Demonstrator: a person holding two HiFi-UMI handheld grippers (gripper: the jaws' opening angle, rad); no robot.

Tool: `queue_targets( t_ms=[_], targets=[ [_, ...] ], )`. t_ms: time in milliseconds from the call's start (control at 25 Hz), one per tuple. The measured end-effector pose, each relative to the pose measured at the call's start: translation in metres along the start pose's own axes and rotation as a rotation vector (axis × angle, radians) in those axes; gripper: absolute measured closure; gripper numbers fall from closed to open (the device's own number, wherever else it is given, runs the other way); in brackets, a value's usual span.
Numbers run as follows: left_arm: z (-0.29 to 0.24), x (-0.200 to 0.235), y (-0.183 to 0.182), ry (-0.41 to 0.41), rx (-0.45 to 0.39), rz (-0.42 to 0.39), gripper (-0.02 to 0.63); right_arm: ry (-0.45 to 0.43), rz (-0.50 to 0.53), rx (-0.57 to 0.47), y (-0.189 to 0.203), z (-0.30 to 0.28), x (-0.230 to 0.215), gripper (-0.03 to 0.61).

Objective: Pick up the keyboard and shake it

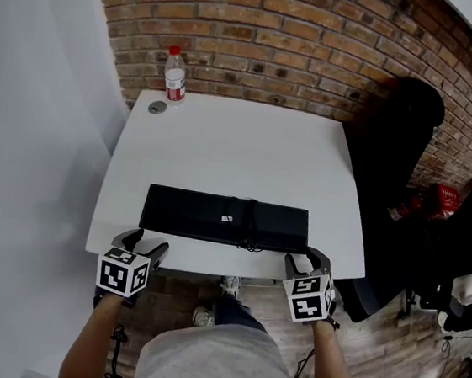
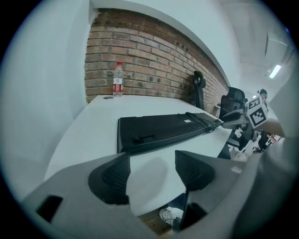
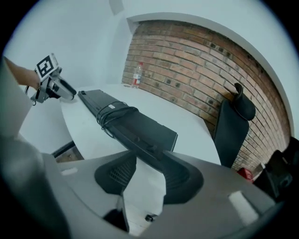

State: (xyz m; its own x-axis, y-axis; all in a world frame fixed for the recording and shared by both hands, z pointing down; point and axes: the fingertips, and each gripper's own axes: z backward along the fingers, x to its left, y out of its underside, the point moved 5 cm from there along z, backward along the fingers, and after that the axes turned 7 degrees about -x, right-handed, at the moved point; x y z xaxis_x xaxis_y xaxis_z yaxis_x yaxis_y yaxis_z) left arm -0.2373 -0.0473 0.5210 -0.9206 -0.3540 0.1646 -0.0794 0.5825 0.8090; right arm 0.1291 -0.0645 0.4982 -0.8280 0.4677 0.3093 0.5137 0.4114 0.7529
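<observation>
Left gripper (image 1: 145, 242), right gripper (image 1: 307, 261) agape, empty; black keyboard (image 1: 207, 215) flat on table (image 1: 224, 140), cable (image 1: 250, 224) wrapped round.

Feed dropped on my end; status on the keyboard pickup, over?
Both open, empty: left gripper, right gripper, at white table's near edge. On it, black rectangular keyboard, not yet gripped. Far back, clear plastic water bottle, out of the way.

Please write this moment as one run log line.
keyboard: flat on table, not lifted | left tongs: open, empty, near left end | right tongs: open, empty, near right end | shake: not started
</observation>
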Motion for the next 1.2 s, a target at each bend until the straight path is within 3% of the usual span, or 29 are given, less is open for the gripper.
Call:
queue_targets(
  t_ms=[320,560,680,840,920,1200],
  targets=[
    [-0.009,-0.067,-0.038,0.107,-0.15,0.055,0.367,-0.067,-0.218,-0.148,-0.046,0.016,0.023,0.428],
    [-0.01,-0.097,-0.068,0.144,-0.237,0.068,0.43,-0.093,-0.271,-0.232,-0.075,0.024,0.032,0.457],
    [-0.008,-0.104,-0.078,0.143,-0.267,0.074,0.49,-0.099,-0.281,-0.266,-0.087,0.029,0.034,0.481],
    [-0.005,-0.108,-0.087,0.136,-0.291,0.05,0.584,-0.104,-0.301,-0.31,-0.102,0.034,0.034,0.569],
    [-0.004,-0.11,-0.091,0.135,-0.303,0.039,0.62,-0.115,-0.299,-0.322,-0.107,0.036,0.034,0.569],
    [-0.001,-0.107,-0.097,0.125,-0.32,0.028,0.62,-0.131,-0.309,-0.36,-0.115,0.041,0.035,0.569]
  ],
)
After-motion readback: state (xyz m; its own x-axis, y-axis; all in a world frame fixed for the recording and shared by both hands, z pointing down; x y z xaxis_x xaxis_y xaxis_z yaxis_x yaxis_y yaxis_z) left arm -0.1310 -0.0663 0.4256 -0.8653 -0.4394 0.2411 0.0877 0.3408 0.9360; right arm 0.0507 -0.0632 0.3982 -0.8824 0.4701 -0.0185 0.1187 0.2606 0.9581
